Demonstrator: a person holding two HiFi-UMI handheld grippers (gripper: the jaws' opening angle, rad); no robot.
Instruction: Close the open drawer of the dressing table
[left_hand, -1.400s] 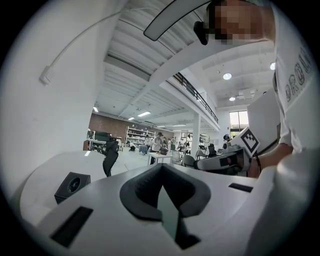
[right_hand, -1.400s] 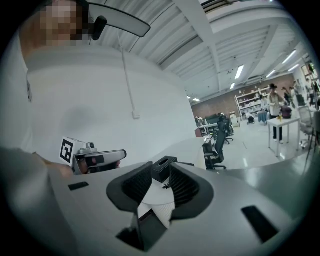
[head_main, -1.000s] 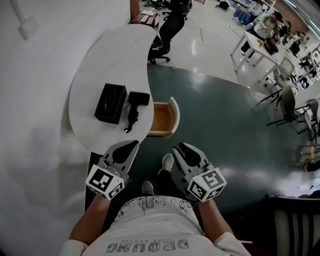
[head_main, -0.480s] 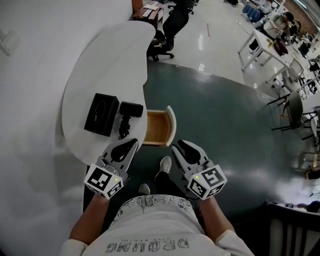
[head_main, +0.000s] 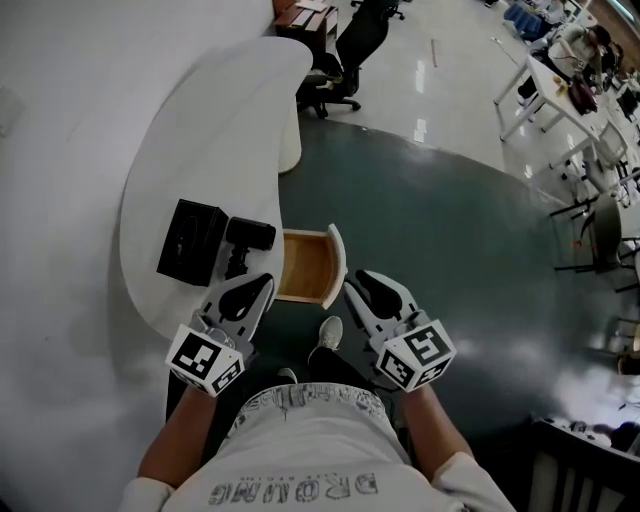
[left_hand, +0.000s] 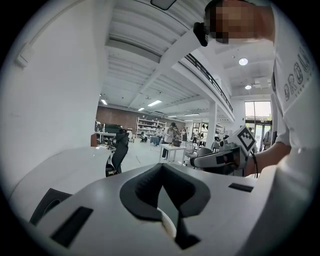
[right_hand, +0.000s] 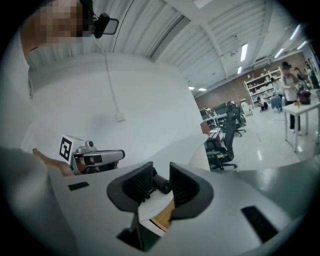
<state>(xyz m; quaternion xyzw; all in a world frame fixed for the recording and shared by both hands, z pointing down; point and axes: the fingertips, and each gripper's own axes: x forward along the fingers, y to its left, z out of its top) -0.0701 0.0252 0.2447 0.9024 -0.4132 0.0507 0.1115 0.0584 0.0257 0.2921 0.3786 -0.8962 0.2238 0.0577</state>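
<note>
The white dressing table (head_main: 210, 150) stands along the left wall. Its wooden drawer (head_main: 303, 266) is pulled out to the right, its curved white front (head_main: 337, 262) facing the dark floor. My left gripper (head_main: 258, 288) hovers open over the table's near corner, just left of the drawer. My right gripper (head_main: 357, 284) is open too, just in front of the drawer front and apart from it. In the right gripper view the drawer's wood (right_hand: 164, 216) shows below the empty jaws (right_hand: 161, 192). The left gripper (left_hand: 167, 200) holds nothing.
A black box (head_main: 188, 242) and a black hair dryer (head_main: 246, 244) lie on the tabletop beside the drawer. The person's shoes (head_main: 328, 333) stand below the drawer. An office chair (head_main: 350, 45) sits at the table's far end. White desks (head_main: 560, 95) stand far right.
The person has stepped toward the table: both grippers moved forward together and now sit level with the drawer's near edge. The drawer stays pulled out, and both jaws keep the same gap.
</note>
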